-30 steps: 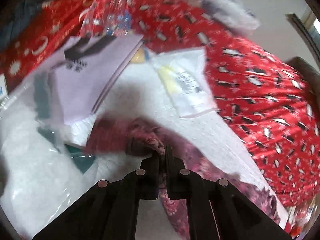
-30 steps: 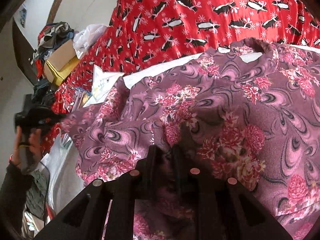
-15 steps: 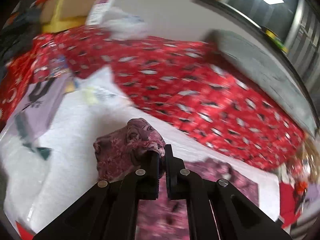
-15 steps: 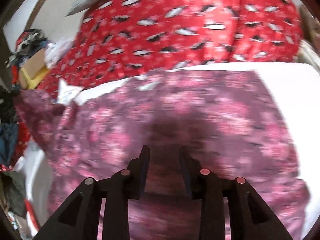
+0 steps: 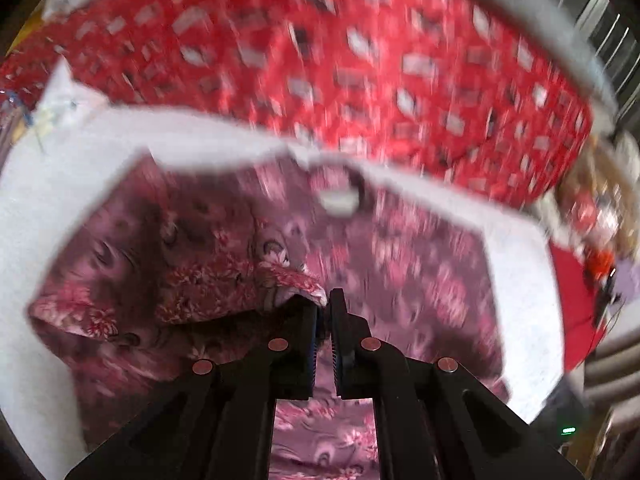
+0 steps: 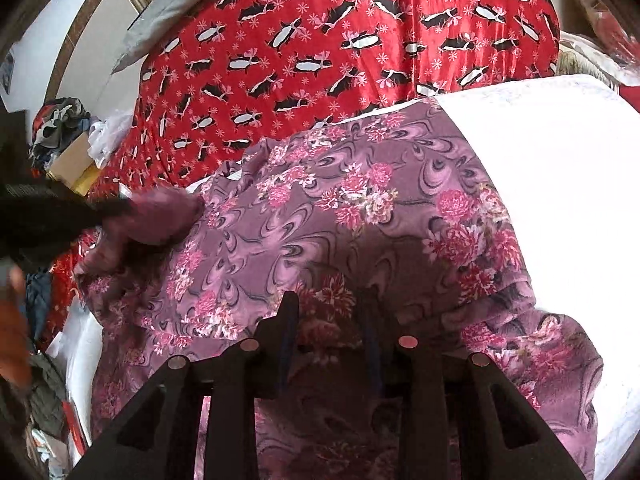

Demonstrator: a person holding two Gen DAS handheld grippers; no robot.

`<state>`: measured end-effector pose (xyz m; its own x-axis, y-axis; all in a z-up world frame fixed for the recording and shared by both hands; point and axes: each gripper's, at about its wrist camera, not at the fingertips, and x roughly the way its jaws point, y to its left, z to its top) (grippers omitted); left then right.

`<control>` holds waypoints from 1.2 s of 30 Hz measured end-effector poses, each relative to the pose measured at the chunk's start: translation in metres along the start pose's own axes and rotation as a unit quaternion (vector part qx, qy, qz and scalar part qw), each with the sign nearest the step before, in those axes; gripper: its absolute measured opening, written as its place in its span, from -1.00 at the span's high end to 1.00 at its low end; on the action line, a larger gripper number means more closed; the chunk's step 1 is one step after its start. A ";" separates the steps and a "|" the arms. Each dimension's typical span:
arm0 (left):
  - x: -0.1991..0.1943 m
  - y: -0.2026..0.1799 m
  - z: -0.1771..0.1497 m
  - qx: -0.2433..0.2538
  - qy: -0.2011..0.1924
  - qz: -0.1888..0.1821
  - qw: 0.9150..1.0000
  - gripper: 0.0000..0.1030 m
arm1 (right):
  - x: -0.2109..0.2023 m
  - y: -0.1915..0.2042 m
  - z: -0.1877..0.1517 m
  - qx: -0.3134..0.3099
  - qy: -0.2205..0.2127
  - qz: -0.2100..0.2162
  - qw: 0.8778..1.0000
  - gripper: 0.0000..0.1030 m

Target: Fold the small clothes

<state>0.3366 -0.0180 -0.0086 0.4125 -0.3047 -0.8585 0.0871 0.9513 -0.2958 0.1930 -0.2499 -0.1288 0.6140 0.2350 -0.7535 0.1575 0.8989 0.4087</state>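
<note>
1. Left tongs (image 5: 325, 304) are pinched narrow on a fold of the floral garment (image 6: 360, 216). The cloth bunches at their tips, lifted over the left part of the piece.
2. Right tongs (image 6: 328, 312) stand part open above the near middle of the garment. Nothing is pinched between them, by the look of it.
3. The garment lies spread on the white cover (image 6: 560, 152) of the bed, near side. The red penguin-print blanket (image 6: 320, 48) is on the far side.
4. Step in hand, as I read it: carry the left flap across to the right, onto the body of the garment.
5. To do it well: keep the pinch tight and carry low so the flap lands flat. Line its edge up with the right edge before letting go.
6. Use the right tongs to pin the middle so the base layer doesn't drag.
7. Left view is motion-blurred, so how much cloth sits in the pinch is uncertain.
</note>
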 end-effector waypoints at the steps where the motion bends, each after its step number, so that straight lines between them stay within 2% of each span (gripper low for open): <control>1: 0.010 0.000 -0.003 -0.001 0.018 0.002 1.000 0.91 | 0.001 0.000 0.001 -0.001 0.001 0.001 1.000 0.38; 3: 0.021 0.008 -0.012 -0.009 0.049 -0.001 0.999 0.91 | 0.001 0.000 0.003 -0.003 0.007 0.005 1.000 0.38; 5: 0.015 0.017 -0.016 -0.015 0.061 -0.015 0.998 0.91 | 0.000 -0.001 0.004 -0.002 0.015 0.007 1.000 0.38; 7: -0.004 0.029 -0.021 -0.020 0.065 -0.046 0.997 0.89 | 0.000 -0.002 0.008 0.006 0.031 0.010 0.999 0.36; 10: -0.051 0.056 -0.025 -0.024 0.041 -0.091 0.995 0.77 | -0.002 -0.001 0.017 0.028 0.047 0.006 0.999 0.29; 11: -0.065 0.066 -0.027 -0.026 0.026 -0.097 0.995 0.60 | -0.004 0.001 0.021 0.036 0.044 0.002 0.998 0.17; 12: -0.083 0.081 -0.031 -0.033 0.002 -0.095 0.995 0.33 | -0.006 0.005 0.024 0.039 0.039 0.001 0.998 0.14; 14: -0.109 0.117 -0.038 -0.062 -0.042 -0.073 0.995 0.06 | -0.012 0.020 0.032 0.032 0.024 0.017 0.999 0.08; 16: -0.116 0.151 -0.043 -0.094 -0.049 -0.057 0.993 0.05 | -0.014 0.050 0.041 -0.004 0.012 0.033 0.999 0.00; 17: -0.115 0.170 -0.045 -0.121 -0.041 -0.056 0.990 0.06 | -0.013 0.061 0.044 -0.021 0.011 0.036 0.999 -0.13; 20: -0.106 0.208 -0.053 -0.187 -0.019 -0.075 0.979 0.07 | -0.003 0.115 0.045 -0.110 0.009 0.029 0.993 -0.25; 22: -0.100 0.222 -0.058 -0.209 -0.014 -0.085 0.974 0.07 | 0.013 0.152 0.039 -0.183 0.018 0.017 0.983 -0.28; 25: -0.092 0.232 -0.059 -0.225 -0.016 -0.094 0.970 0.07 | 0.040 0.186 0.026 -0.257 0.033 -0.013 0.966 -0.28; 28: -0.082 0.235 -0.059 -0.239 -0.016 -0.105 0.965 0.07 | 0.064 0.199 0.015 -0.307 0.041 -0.060 0.949 -0.28; 30: -0.076 0.238 -0.057 -0.242 -0.017 -0.108 0.964 0.07 | 0.074 0.196 0.014 -0.319 0.045 -0.074 0.944 -0.17; 31: -0.075 0.239 -0.057 -0.241 -0.019 -0.109 0.964 0.07 | 0.072 0.192 0.016 -0.313 0.040 -0.068 0.946 0.25; 32: -0.068 0.235 -0.055 -0.239 -0.021 -0.108 0.965 0.07 | 0.070 0.187 0.020 -0.299 0.040 -0.054 0.952 0.76; 35: -0.055 0.217 -0.050 -0.230 -0.024 -0.104 0.967 0.07 | 0.047 0.153 0.042 -0.203 0.018 0.002 0.979 0.78; 36: -0.055 0.215 -0.050 -0.228 -0.024 -0.103 0.968 0.07 | 0.041 0.143 0.048 -0.176 0.010 0.011 0.984 0.78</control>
<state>0.2878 0.2009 -0.0461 0.4723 -0.4730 -0.7438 -0.2321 0.7473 -0.6227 0.2777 -0.1297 -0.0766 0.5976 0.2593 -0.7587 -0.1351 0.9653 0.2235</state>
